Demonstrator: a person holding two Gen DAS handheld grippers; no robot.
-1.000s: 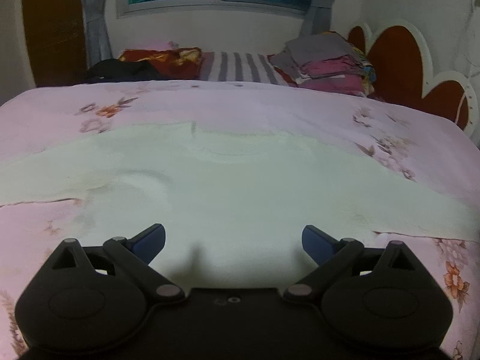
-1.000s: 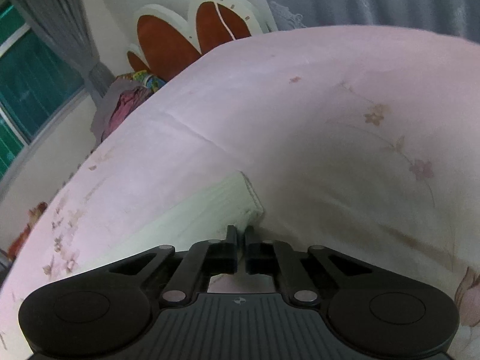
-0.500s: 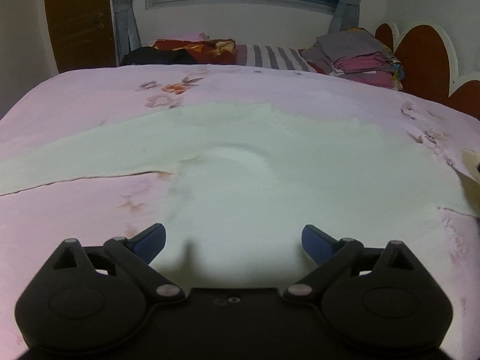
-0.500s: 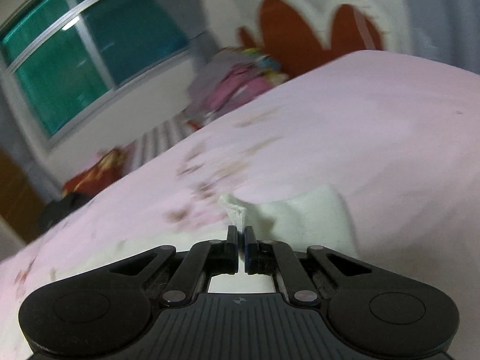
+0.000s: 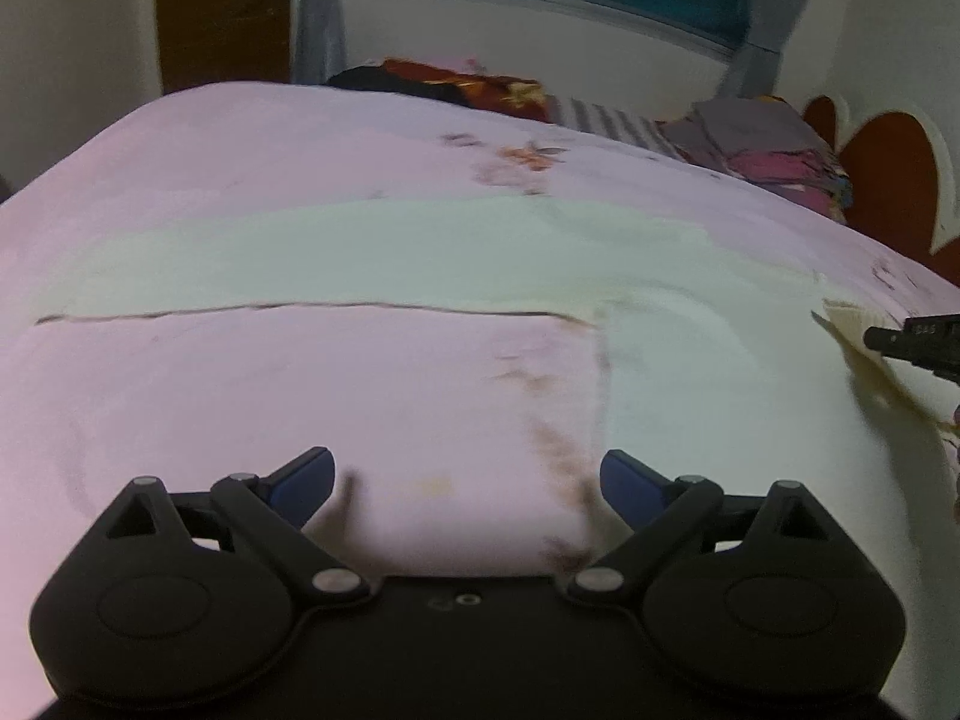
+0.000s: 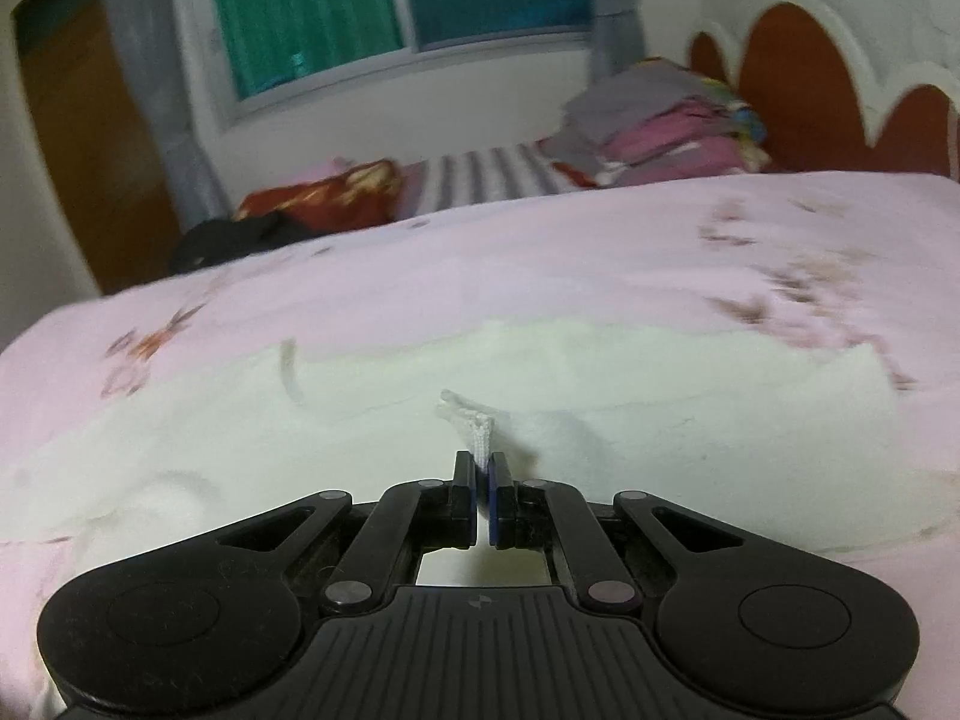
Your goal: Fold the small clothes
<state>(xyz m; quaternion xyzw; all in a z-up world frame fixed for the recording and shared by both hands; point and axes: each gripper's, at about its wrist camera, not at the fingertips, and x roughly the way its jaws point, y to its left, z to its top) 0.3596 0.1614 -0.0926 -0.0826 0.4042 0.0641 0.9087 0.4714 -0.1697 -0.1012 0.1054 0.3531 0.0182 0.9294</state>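
Lying spread across the pink floral bedspread (image 5: pixel 252 192), a pale cream long-sleeved top (image 5: pixel 708 360) takes up the middle of the bed. One sleeve (image 5: pixel 300 276) runs flat and straight toward the left in the left wrist view, its lower edge casting a thin dark line on the cover. The body of the top sits to the right of that sleeve.

Other sleeve: its cuff (image 6: pixel 477 429) is pinched between the pads of the right gripper (image 6: pixel 483 483), jaws nearly together with only the ribbed fabric between them. Cuff is lifted clear of the garment, cloth trailing down from it onto the body of the top. Same grip shows at the right edge of the left wrist view, where the right gripper's black tip meets a raised flap of cream fabric.

Left gripper (image 5: pixel 465 480) stands wide, blue pads well apart, nothing between them. It hangs over bare bedspread, just beside the garment's left side edge.

Farther out: a stack of folded clothes (image 6: pixel 666 120) in grey and pink near the red scalloped headboard (image 6: pixel 798 72), a striped cloth (image 6: pixel 480 174), a red patterned bundle (image 6: pixel 324 198), a dark item (image 6: pixel 234 240). Window (image 6: pixel 372 6) with grey curtains behind. Both views motion-blurred.
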